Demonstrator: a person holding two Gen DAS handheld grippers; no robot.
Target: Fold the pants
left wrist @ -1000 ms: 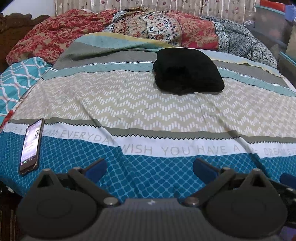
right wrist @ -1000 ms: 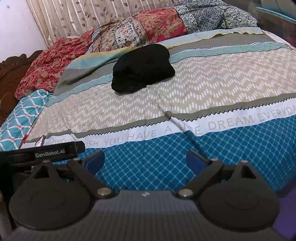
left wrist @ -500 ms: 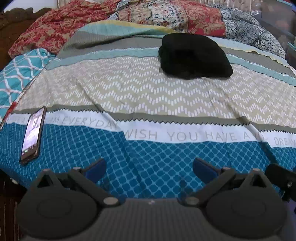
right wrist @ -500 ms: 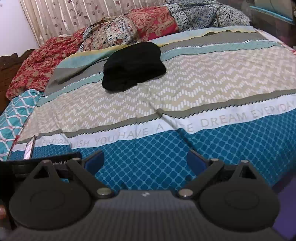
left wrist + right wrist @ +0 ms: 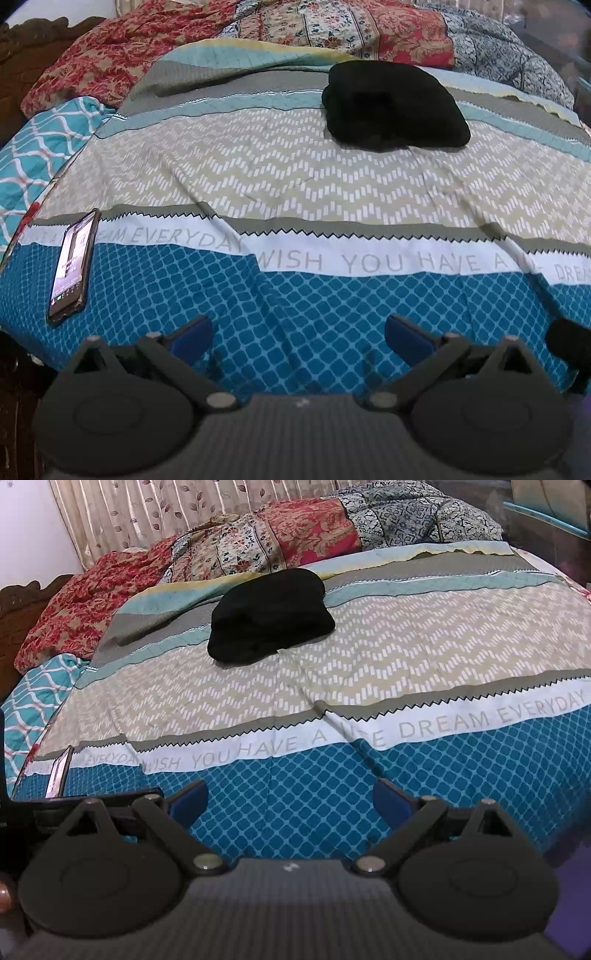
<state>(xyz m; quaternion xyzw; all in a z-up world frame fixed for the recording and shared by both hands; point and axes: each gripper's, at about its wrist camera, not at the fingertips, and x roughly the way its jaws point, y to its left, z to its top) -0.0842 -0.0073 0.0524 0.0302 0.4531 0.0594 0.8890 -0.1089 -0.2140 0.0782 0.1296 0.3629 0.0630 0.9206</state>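
Both tongs have pulled back toward me. My left gripper (image 5: 298, 330) and right gripper (image 5: 290, 802) hang wide apart, holding nothing. Black pants (image 5: 393, 105) sit bundled far up the bed (image 5: 332, 192), so I reach slowly.

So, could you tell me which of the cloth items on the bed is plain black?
The folded pants lying toward the far side of the striped bedsheet. The red floral quilt and teal lattice pillow are patterned.

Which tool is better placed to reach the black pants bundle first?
Neither clearly: both the left tool and right tool hang open at the near edge, far from the black fabric pants bundle.
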